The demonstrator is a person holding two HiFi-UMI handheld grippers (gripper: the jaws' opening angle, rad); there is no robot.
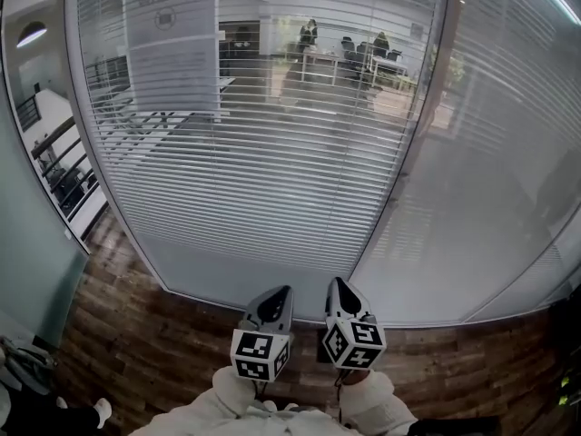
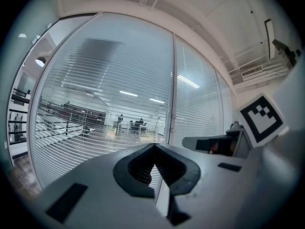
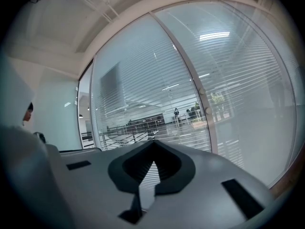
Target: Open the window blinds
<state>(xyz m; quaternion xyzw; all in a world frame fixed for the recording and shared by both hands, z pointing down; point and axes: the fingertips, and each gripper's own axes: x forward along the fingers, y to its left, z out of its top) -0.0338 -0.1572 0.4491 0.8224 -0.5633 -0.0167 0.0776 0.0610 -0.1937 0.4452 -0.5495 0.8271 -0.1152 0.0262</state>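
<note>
White slatted blinds hang behind a curved glass wall of two panels. On the left panel the slats are tilted enough that an office shows through; on the right panel they look closed. A pale post divides the panels, and a small round knob sits on it. My left gripper and right gripper are side by side at the bottom, pointing level at the glass and short of it. Both are shut and hold nothing, which also shows in the left gripper and right gripper views.
A wood-plank floor runs along the foot of the glass. A teal wall stands at the left. A sheet of paper is fixed on the left panel. Beyond the glass are desks with people. White sleeves show below the grippers.
</note>
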